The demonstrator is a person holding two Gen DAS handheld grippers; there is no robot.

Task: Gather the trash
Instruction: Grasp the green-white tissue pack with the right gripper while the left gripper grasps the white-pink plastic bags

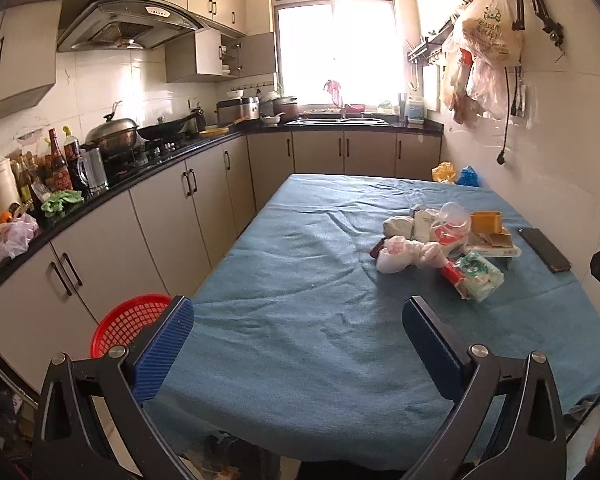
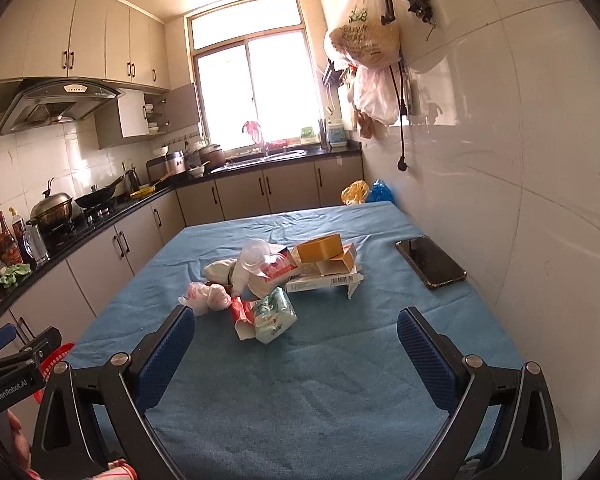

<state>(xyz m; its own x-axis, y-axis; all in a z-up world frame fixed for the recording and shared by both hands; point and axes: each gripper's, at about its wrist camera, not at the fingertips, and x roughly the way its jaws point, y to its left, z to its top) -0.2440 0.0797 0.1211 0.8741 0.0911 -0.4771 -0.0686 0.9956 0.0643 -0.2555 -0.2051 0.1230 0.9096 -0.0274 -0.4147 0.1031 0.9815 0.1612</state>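
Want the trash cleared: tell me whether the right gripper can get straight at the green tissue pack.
Probably yes: the right gripper is open, and only bare blue tablecloth lies before the green tissue pack.

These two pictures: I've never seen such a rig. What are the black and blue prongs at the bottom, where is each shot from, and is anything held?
A person holds a two-finger gripper in each hand, each with a fisheye camera looking along its fingers. One picture shows the left gripper, the other the right gripper. Both are open and hold nothing. Ahead is a table under a blue cloth, with a trash pile of wrappers, bags and boxes, and a phone near the wall. A red basket sits left of the table.
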